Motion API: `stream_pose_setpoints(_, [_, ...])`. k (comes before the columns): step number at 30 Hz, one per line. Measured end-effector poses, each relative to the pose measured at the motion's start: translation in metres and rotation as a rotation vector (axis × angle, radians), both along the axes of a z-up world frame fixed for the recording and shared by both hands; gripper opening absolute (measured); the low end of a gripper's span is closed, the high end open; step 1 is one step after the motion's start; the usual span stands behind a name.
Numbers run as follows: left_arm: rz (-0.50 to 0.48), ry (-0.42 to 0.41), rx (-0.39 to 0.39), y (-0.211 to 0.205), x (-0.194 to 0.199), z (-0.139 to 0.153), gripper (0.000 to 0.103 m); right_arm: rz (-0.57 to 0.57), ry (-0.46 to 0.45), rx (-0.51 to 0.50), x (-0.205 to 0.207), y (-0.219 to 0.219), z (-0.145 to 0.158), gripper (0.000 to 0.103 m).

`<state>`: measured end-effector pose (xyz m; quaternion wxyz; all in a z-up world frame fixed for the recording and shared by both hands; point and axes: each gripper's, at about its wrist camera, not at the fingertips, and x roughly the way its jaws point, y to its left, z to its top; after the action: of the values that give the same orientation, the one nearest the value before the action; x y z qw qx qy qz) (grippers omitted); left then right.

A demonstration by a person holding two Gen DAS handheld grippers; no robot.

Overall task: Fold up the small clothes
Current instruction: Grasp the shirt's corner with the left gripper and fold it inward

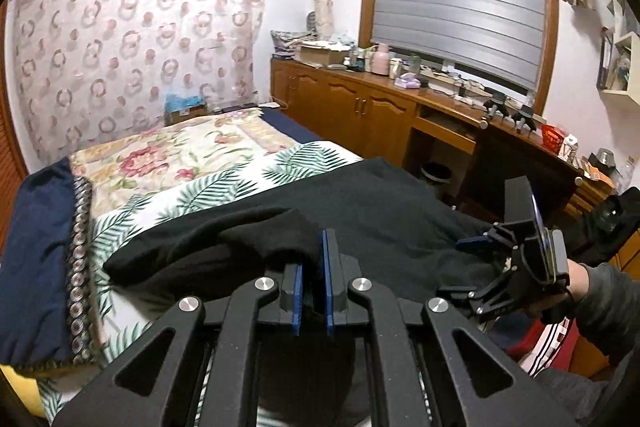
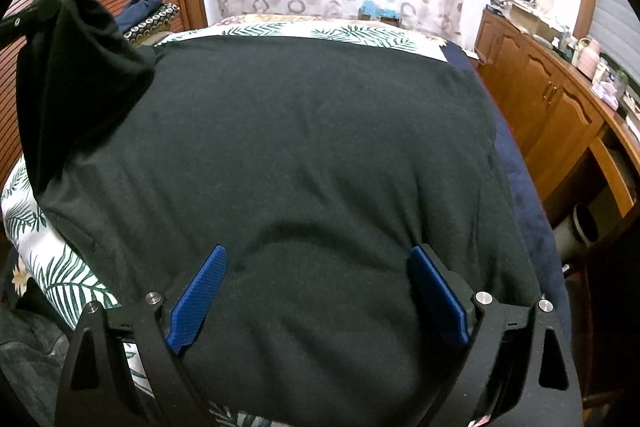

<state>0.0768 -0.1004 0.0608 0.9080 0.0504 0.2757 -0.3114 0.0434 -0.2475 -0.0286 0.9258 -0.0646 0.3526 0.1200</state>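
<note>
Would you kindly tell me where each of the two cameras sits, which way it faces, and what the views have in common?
Left wrist: on the left gripper, looking along the bed toward the patterned curtain and wooden cabinets; its fingers pinch a fold of the black knit garment; the right gripper and a grey sleeve show at right.
Right wrist: on the right gripper, looking down at the garment, fingers spread wide above it, holding nothing.
Shared: the garment, palm-leaf bedsheet, curtain, cabinets.

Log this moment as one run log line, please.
left tongs: shut on black garment, corner lifted | right tongs: open above garment, nothing gripped | bed: garment spread flat
</note>
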Motion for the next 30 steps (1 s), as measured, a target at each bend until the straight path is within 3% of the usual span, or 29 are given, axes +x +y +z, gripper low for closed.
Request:
stream_pose_setpoints(10, [-0.092, -0.023, 0.013, -0.047, 0.004, 0.015, 0.009, -0.015, -0.061, 0.029, -0.027, -0.015, 0.008, 0.092])
stream_pose_setpoints(17, [-0.169, -0.012, 0.010, -0.086, 0.005, 0.019, 0.009, -0.049, -0.115, 0.035, -0.055, -0.039, 0.025, 0.071])
stream_pose_setpoints(26, [-0.212, 0.021, 0.055, -0.120, -0.002, 0.007, 0.009, -0.055, -0.134, 0.076, -0.068, -0.038, 0.019, 0.058])
stream_pose_setpoints(28, [-0.213, 0.049, 0.053, -0.118, 0.000, 0.002, 0.016, -0.048, -0.132, 0.087, -0.067, -0.037, 0.017, 0.057])
stream_pose_setpoints(30, [-0.213, 0.062, 0.040, -0.113, 0.000, -0.002, 0.039, -0.042, -0.131, 0.101, -0.065, -0.038, 0.015, 0.057])
